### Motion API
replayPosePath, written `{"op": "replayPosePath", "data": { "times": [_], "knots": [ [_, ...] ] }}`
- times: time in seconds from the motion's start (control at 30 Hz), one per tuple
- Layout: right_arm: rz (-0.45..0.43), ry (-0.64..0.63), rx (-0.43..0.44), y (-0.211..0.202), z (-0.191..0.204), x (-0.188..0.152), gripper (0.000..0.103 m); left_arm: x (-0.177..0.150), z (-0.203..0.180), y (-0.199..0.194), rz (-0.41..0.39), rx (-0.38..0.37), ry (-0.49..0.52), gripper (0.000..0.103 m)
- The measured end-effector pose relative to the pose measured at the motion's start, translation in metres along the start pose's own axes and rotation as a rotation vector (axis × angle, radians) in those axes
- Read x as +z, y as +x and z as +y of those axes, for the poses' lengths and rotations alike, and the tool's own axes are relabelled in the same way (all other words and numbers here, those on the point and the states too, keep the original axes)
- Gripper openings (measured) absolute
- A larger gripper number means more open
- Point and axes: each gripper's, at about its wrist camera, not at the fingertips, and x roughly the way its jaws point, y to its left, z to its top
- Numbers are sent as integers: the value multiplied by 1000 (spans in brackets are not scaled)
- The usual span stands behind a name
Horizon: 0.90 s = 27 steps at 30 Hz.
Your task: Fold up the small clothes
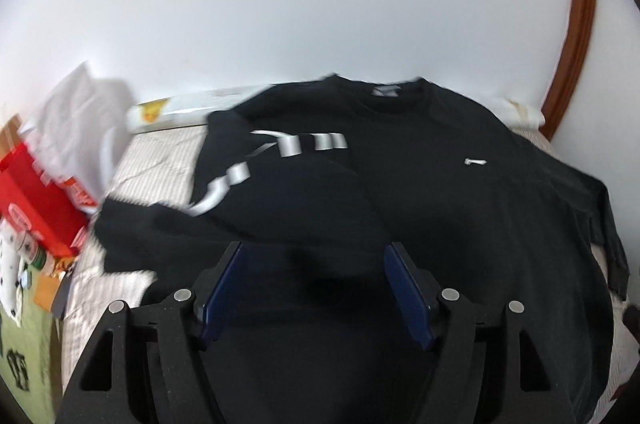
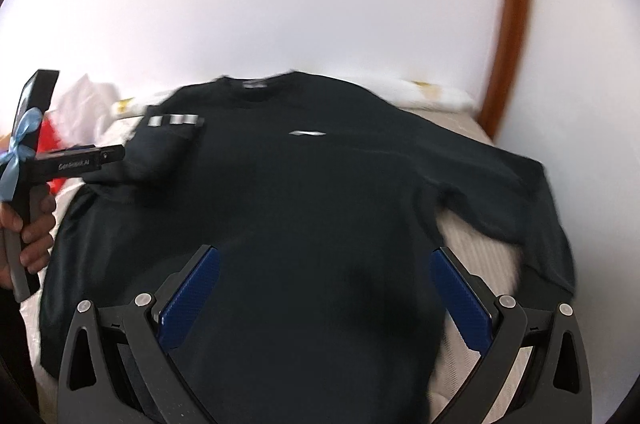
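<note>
A black long-sleeved shirt (image 1: 420, 192) lies face up on the bed, collar toward the wall. Its left sleeve, with silver lettering (image 1: 288, 144), is folded in across the chest; the right sleeve (image 2: 500, 184) lies stretched out. My left gripper (image 1: 314, 264) is open and empty, just above the shirt's lower part. My right gripper (image 2: 324, 272) is open wide and empty above the shirt's hem area (image 2: 312, 304). The left gripper also shows in the right wrist view (image 2: 100, 160), held by a hand at the shirt's left side. Both views are blurred.
The bed has a pale striped cover (image 1: 160, 160). A red box (image 1: 36, 200) and white cloth (image 1: 80, 116) lie at the left. A white wall is behind, with a brown wooden frame (image 2: 516, 24) at the right.
</note>
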Motion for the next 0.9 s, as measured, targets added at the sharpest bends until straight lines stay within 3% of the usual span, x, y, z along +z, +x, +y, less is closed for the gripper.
{"op": "replayPosePath", "data": {
  "times": [0.23,0.47,0.67,0.83,0.9],
  "knots": [
    [-11,-126,129,25,85,45,101,-44,92,-17,16,77,-145,74],
    [-4,-284,262,61,188,74,90,-91,175,-13,67,98,-287,75],
    [53,-345,368,121,257,79,85,-96,210,-10,62,100,-338,80],
    [99,-330,426,160,286,78,81,-98,224,-6,56,97,-332,83],
    [105,-340,436,171,297,78,72,-100,226,-5,51,81,-339,83]
  ]
}}
